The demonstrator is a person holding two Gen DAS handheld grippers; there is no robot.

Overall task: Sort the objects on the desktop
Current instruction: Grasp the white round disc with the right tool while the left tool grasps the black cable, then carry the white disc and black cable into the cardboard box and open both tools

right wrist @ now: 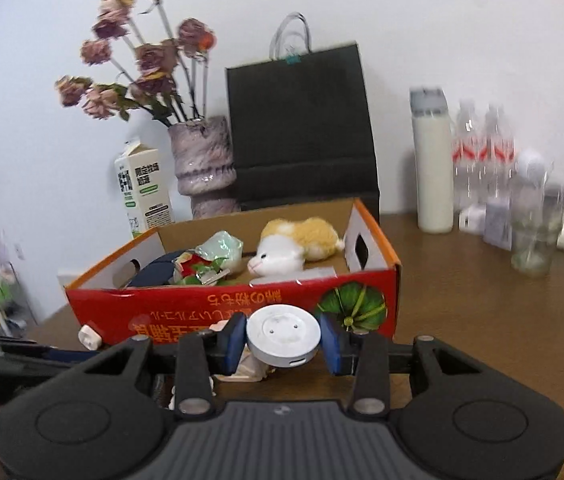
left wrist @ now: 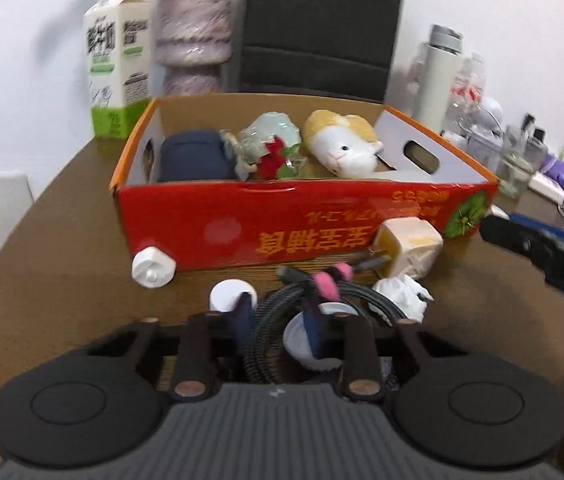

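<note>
We have the right tool (right wrist: 284, 344) clamped on a round white puck (right wrist: 283, 335), blue pads pressing its left and right edges. The puck sits flat between the fingers, lifted off the tabletop (right wrist: 502, 320), just in front of the red box (right wrist: 186, 312); its near rim shows a small slot.

Our left tool (left wrist: 280, 326) is narrowed down over the coiled black cable (left wrist: 302, 320) that lies on the tabletop in front of the box. One blue pad sits to the left of the coil's near side, the other inside it; the coil's near arc runs between them. We can't tell whether the pads actually press on it. The cable carries a pink strap (left wrist: 328, 284). A white cup-like item (left wrist: 306, 340) sits inside the coil against the right pad.

Loose on the tabletop near the box front: a small white cap (left wrist: 153, 267) at its left corner, a white round lid (left wrist: 231, 295) just left of the coil, a crumpled white tissue (left wrist: 402, 294) to its right, and a beige wrapped block (left wrist: 410, 250) touching the box wall.

Inside the box: a dark blue pouch (left wrist: 196, 156), a pale green wrapped bundle with a red flower (left wrist: 268, 146), and a plush cat (left wrist: 342, 142).

Behind the box: milk carton (left wrist: 118, 68), vase (right wrist: 202, 168), black paper bag (right wrist: 302, 120).
</note>
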